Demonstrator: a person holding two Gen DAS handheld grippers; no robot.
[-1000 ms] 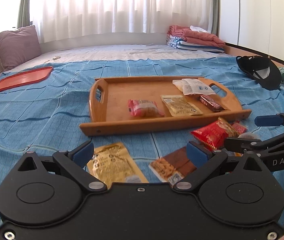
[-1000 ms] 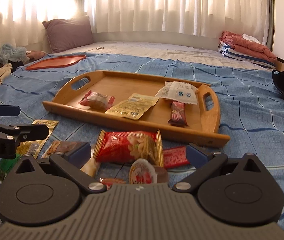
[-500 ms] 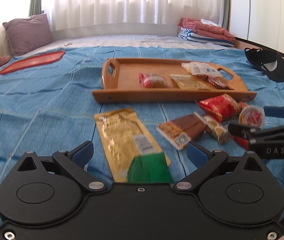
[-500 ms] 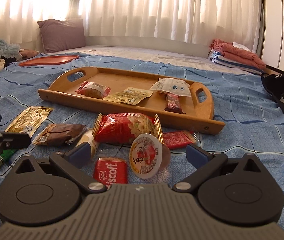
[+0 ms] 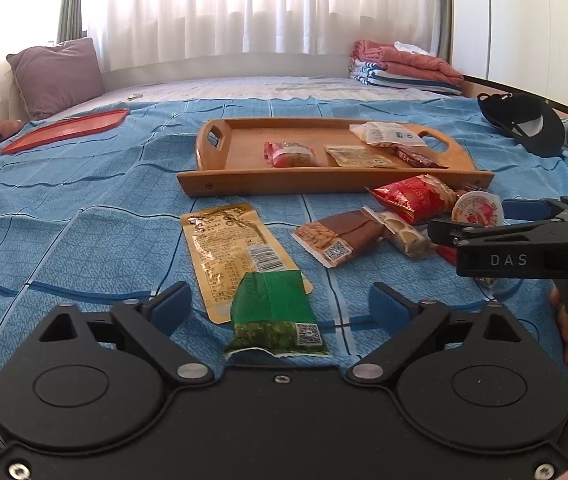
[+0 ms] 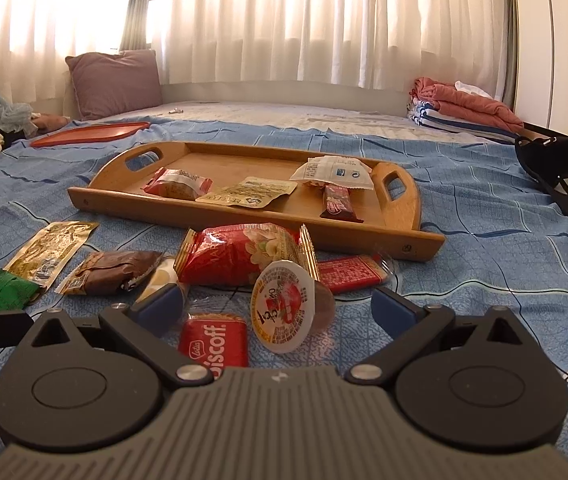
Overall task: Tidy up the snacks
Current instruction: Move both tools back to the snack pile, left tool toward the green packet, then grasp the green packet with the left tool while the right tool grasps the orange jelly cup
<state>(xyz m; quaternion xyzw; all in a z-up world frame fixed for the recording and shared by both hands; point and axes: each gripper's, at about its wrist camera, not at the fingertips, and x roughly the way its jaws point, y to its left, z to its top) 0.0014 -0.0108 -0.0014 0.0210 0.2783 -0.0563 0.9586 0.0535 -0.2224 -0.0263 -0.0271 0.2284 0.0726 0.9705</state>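
Left gripper [image 5: 279, 306] low over the bed [image 5: 83, 248], jaws wide but closing, with the green packet [image 5: 273, 316] lying between the blue pads and not yet pressed (long axis pointing almost straight ahead, far end resting on the yellow packet [image 5: 231, 248]). Right gripper [image 6: 275, 312] open, nothing gripped, jelly cup [image 6: 284, 306] just ahead between its fingers. Wooden tray [image 5: 324, 182] farther ahead, so probably left hand first.
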